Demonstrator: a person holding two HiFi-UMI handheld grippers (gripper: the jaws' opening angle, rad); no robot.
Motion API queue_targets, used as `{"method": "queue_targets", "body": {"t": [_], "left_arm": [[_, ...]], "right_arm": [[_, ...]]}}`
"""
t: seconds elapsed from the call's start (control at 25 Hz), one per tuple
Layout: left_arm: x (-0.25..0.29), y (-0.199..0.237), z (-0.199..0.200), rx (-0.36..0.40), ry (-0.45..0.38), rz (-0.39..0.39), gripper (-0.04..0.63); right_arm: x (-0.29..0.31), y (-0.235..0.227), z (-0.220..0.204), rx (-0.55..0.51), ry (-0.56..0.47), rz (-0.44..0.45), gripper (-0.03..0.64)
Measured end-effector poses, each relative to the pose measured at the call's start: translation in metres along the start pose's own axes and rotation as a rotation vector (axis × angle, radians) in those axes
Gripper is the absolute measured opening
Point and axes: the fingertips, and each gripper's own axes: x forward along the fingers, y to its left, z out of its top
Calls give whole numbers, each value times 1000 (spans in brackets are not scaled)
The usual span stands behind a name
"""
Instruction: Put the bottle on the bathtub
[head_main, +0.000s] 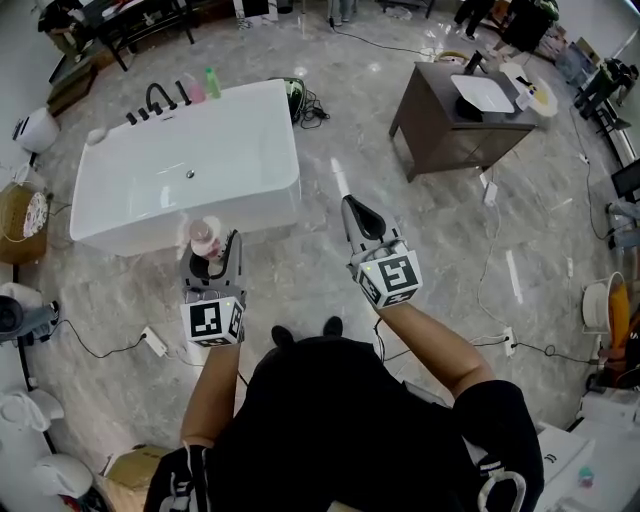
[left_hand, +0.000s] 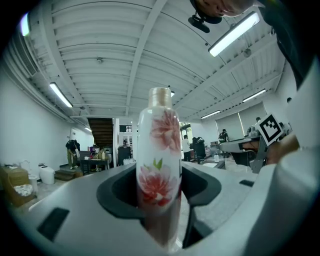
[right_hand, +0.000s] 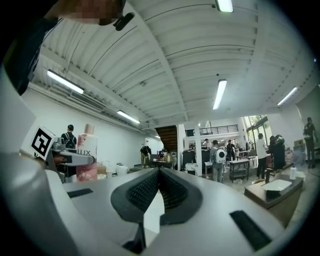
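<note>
Closest to the camera, the person's two forearms reach forward over the marble floor (head_main: 330, 270), each holding a gripper. The left gripper (head_main: 213, 255) has its jaws clamped on the lower body of a white bottle (head_main: 204, 237) printed with pink flowers. In the left gripper view the bottle (left_hand: 159, 165) stands upright between the jaws, its pale cap on top. The right gripper (head_main: 355, 212), off to the side and apart from the left one, holds nothing; its ribbed jaws are pressed together. In the head view the held bottle shows against the near wall of the white bathtub (head_main: 140, 228). At the tub's far end stand a black tap (head_main: 160, 98) and a green bottle (head_main: 211, 82). Farther right, a dark bench (head_main: 430, 135) carries a white basin (head_main: 484, 92).
</note>
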Motion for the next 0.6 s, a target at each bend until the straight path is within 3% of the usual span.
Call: {"method": "queue_targets", "body": {"t": [0.4,0.6], "left_arm": [[36,-32,9,11,-9,36,232],[55,-54,5,10,9,31,232]], "right_arm": [[-34,-50,1,-93,-1,32,12],[-41,-76,-20,-53,51,43,12]]}}
